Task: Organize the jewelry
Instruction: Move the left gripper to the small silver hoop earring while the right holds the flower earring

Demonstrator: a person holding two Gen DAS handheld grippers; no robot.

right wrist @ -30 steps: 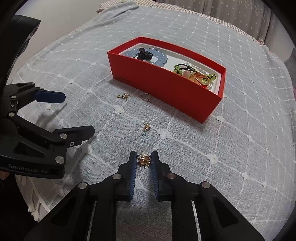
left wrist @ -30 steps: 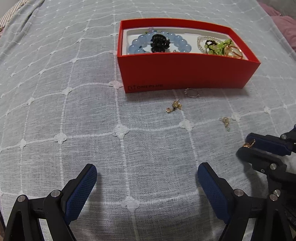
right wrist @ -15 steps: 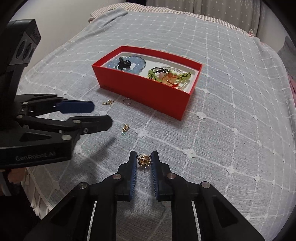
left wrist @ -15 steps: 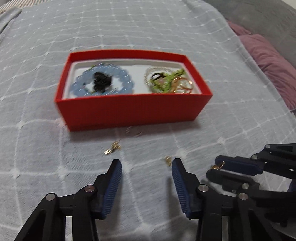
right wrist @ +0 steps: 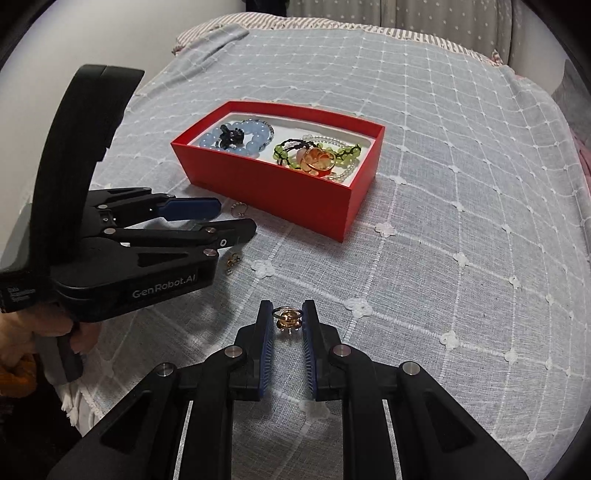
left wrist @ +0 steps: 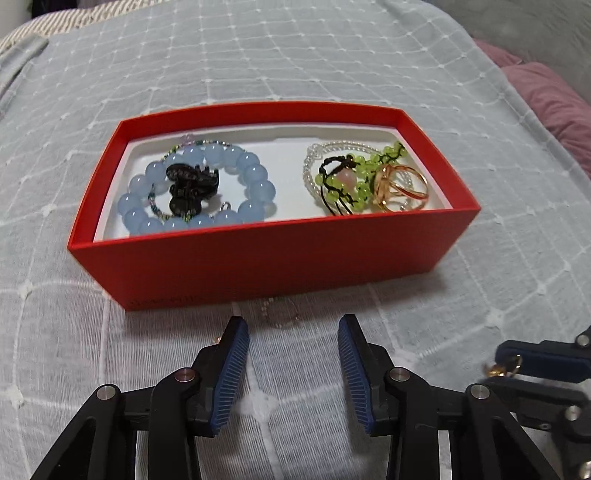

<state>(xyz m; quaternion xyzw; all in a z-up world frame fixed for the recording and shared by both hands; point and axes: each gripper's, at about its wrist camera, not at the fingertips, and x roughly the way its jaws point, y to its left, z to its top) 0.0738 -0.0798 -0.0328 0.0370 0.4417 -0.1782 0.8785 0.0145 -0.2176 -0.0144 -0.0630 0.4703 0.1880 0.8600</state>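
A red box [left wrist: 273, 258] on the grey quilt holds a blue bead bracelet [left wrist: 255, 173], a black hair clip [left wrist: 188, 184], a green bead bracelet [left wrist: 369, 162] and gold rings [left wrist: 402, 184]. My left gripper [left wrist: 293, 328] points at the box's near wall, its jaws closing with nothing pressed between them. A small beaded ring [right wrist: 238, 209] lies on the cloth just ahead of its tips. A gold earring [right wrist: 232, 260] lies beside that gripper [right wrist: 236, 218]. My right gripper [right wrist: 288, 310] is shut on a small gold ring [right wrist: 288, 318], held above the quilt nearer than the box [right wrist: 280, 192].
The quilt [right wrist: 461, 206] covers a bed. A pink cushion [left wrist: 546, 99] lies at the far right and striped bedding [right wrist: 221, 26] at the far edge. A person's hand [right wrist: 22, 332] holds the left gripper's handle at the bed's near-left edge.
The left gripper has narrowed its jaws from wide apart and moved in close to the box's front wall. The right gripper kept its hold on the gold ring and drifted a little.
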